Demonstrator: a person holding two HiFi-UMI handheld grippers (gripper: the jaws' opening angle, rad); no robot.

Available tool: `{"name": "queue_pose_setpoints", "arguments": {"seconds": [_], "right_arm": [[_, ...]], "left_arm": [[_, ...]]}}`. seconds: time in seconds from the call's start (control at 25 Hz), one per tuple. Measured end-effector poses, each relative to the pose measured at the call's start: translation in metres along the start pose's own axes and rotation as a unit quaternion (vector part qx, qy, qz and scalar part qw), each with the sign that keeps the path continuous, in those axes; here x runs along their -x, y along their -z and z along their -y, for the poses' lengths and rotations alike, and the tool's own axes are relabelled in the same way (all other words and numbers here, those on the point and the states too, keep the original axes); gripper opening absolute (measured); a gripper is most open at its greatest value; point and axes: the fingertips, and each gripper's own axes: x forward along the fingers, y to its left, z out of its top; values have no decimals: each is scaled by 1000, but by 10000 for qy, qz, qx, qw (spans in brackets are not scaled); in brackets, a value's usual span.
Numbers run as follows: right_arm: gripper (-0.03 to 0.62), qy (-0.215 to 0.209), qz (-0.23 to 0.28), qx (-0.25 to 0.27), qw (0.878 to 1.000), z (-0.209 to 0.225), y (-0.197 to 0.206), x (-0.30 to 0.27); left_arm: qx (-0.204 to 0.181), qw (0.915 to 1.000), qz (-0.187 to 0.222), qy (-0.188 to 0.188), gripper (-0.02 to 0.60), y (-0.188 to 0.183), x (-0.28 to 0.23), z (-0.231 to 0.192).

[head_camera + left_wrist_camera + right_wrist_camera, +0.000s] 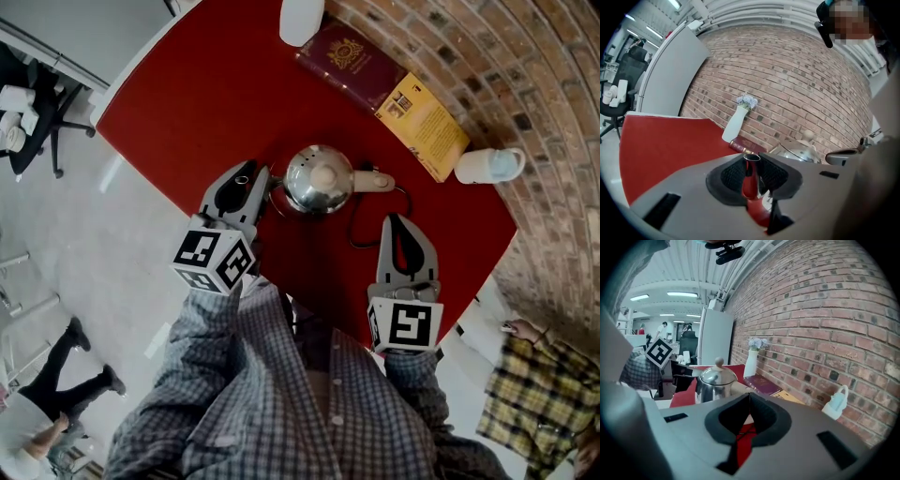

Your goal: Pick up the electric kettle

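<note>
Grips the shiny spout (751,178) of the electric kettle (319,180) between the part-open jaws of the left gripper (753,159), pads against both sides. Presses the jaws of the right gripper (749,401) together on nothing, above the red table (216,103) beside the black cord (361,230). Places the kettle mid-table, between both grippers. Counts one kettle, one white vase (301,19), one maroon book (352,61), one yellow booklet (422,122), one white handled container (489,166). Reads nothing: gold crest and print too small.

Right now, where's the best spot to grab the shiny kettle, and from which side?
Probably the pale handle, from the right tool's side: it juts sideways from the round, smooth kettle toward that tool, slim enough to pinch.
</note>
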Motion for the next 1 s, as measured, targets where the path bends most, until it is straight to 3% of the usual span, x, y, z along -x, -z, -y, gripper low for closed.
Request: {"name": "queue_pose_setpoints", "arguments": {"seconds": [0.2, 0.28, 0.4, 0.56, 1.0], "right_arm": [[20, 240, -331, 444, 9982, 9, 16, -11], [119, 279, -516, 467, 9972, 10, 27, -17], [182, 250, -796, 469, 9954, 11, 43, -29], [190, 220, -958, 614, 9933, 10, 55, -46], [160, 375, -930, 270, 9946, 12, 56, -69]], "left_arm": [[-119, 9999, -71, 75, 82, -3, -7, -1], [-120, 9998, -84, 94, 83, -5, -9, -2], [-144, 9998, -96, 114, 81, -6, -12, -2], [-125, 9998, -106, 152, 81, -7, -15, -3], [-106, 9995, -129, 268, 79, -9, -20, -4]]}}
